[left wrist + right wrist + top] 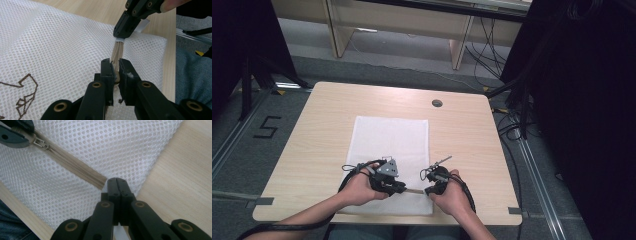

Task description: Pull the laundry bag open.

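A white mesh bag [392, 140] lies flat on the wooden table [322, 130], with its beige zipper [414, 190] along the near edge. My left gripper [401, 188] is shut on the zipper pull [115, 73]; its slider [40, 143] sits at the left end of the closed teeth [75, 167]. My right gripper [117, 181] is shut on the small white tab [120, 39] at the zipper's other end, by the bag's near right corner. The two grippers [428, 190] face each other, a short stretch of zipper between them.
The table's near edge [387, 220] runs just below both hands. A round cable hole [437, 103] sits at the back right of the tabletop. A brown printed mark [25, 95] is on the mesh. The person's jeans [192, 75] are beyond the table edge.
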`<state>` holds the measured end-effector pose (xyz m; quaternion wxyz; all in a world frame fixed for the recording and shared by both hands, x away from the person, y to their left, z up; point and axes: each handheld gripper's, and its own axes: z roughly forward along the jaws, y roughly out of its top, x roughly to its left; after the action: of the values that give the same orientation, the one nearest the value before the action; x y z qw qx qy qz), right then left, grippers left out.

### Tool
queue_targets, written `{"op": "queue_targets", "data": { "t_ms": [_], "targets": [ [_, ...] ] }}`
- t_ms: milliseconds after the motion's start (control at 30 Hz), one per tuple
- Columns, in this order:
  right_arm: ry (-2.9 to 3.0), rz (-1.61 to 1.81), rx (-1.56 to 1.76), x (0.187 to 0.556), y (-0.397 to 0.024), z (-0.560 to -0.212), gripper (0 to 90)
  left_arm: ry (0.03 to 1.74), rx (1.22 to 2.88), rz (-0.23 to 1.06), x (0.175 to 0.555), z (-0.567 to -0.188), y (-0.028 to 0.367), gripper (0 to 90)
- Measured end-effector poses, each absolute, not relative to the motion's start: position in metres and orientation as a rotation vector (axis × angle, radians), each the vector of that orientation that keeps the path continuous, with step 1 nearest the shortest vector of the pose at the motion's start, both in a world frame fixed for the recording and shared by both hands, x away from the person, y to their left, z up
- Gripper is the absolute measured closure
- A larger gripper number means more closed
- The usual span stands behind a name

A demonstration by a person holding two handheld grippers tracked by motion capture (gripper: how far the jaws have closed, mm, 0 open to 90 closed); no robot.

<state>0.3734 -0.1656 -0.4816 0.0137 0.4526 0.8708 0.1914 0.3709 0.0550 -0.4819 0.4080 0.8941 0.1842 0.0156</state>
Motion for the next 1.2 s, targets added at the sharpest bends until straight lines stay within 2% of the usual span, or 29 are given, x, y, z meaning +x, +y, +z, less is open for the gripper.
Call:
{"op": "queue_targets", "data": {
  "t_ms": [267, 1200],
  "targets": [
    [2.719, 0.601, 1.406, 0.374, -0.167, -0.482, 90.0, 0.426, 2.269, 0.043, 0.372, -0.481, 0.056, 81.8],
    [2.723, 0.629, 1.443, 0.377, -0.17, -0.483, 90.0, 0.451, 2.234, 0.037, 0.366, -0.473, 0.08, 81.8]
  ]
}}
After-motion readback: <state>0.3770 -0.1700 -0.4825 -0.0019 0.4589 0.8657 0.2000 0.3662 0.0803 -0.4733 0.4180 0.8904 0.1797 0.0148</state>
